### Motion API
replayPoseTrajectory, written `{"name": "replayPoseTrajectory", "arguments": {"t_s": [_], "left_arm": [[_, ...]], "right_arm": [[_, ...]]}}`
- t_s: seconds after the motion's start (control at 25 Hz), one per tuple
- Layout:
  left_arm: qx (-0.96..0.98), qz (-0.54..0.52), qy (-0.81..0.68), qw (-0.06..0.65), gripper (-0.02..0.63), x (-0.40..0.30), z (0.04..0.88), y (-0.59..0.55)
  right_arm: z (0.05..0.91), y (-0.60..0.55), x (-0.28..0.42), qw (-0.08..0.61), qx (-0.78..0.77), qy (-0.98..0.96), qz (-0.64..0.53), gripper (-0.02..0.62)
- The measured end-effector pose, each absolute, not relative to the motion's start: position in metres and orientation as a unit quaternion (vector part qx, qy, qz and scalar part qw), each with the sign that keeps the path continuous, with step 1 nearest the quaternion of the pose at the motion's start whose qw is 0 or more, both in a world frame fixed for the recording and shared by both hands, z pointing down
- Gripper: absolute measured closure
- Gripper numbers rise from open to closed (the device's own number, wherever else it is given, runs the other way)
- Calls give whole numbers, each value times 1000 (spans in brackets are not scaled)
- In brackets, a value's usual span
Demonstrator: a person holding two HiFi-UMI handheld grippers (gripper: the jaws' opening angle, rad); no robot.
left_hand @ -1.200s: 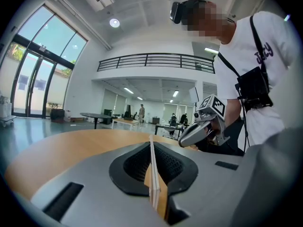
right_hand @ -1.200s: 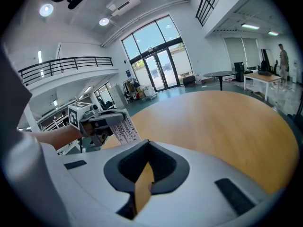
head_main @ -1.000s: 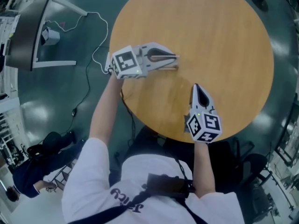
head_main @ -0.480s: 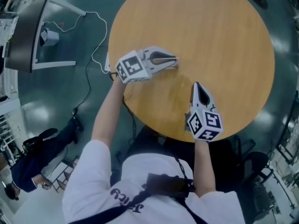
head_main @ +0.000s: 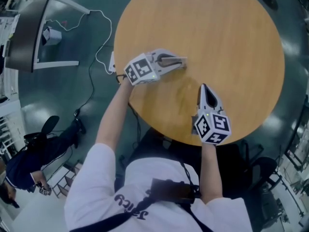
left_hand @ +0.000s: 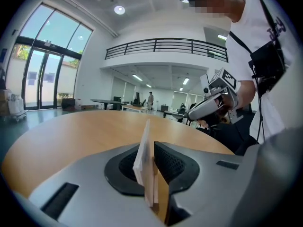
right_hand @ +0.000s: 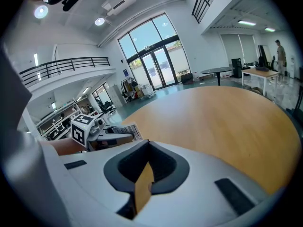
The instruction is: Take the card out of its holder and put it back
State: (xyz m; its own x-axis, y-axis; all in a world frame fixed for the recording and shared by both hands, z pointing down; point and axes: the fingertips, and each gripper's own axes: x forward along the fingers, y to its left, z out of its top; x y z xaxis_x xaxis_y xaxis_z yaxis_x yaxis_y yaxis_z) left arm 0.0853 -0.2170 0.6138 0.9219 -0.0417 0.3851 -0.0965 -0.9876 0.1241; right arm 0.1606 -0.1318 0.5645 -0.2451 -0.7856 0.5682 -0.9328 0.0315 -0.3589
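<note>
Head view: the left gripper (head_main: 179, 62) is hovering by the round table's (head_main: 231, 37) left edge, and the right gripper (head_main: 203, 91) is waiting at its near edge.

Left gripper view: its jaws have just been easing apart but are pinching the card (left_hand: 143, 160) upright. Any more slack could be letting it drop.

Right gripper view: its jaws are resting together, empty. The wood is lying bare, with a glass-fronted hall beyond.

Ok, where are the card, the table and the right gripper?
Card (right_hand: 129, 128): right gripper view, on its printed face.
Table (head_main: 217, 28): head view, on the bare top.
Right gripper (head_main: 203, 91): head view, between its fingertips.
</note>
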Motion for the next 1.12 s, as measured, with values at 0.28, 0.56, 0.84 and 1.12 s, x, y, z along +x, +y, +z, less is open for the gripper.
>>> {"name": "replayPoseTrajectory", "arguments": {"t_s": [0.28,0.56,0.84,1.12], "left_arm": [[968,217,-91,90,328,60,626,-233],[962,193,-182,66,310,21,592,-233],[934,120,-326,84,310,-16,536,-213],[922,84,-376,44,322,-17,452,-156]], "right_arm": [[558,-120,157,98,609,-713,333,574],[546,-99,156,88,627,-706,316,574],[523,-79,142,75,636,-716,279,574],[471,-70,122,42,661,-721,204,574]]}}
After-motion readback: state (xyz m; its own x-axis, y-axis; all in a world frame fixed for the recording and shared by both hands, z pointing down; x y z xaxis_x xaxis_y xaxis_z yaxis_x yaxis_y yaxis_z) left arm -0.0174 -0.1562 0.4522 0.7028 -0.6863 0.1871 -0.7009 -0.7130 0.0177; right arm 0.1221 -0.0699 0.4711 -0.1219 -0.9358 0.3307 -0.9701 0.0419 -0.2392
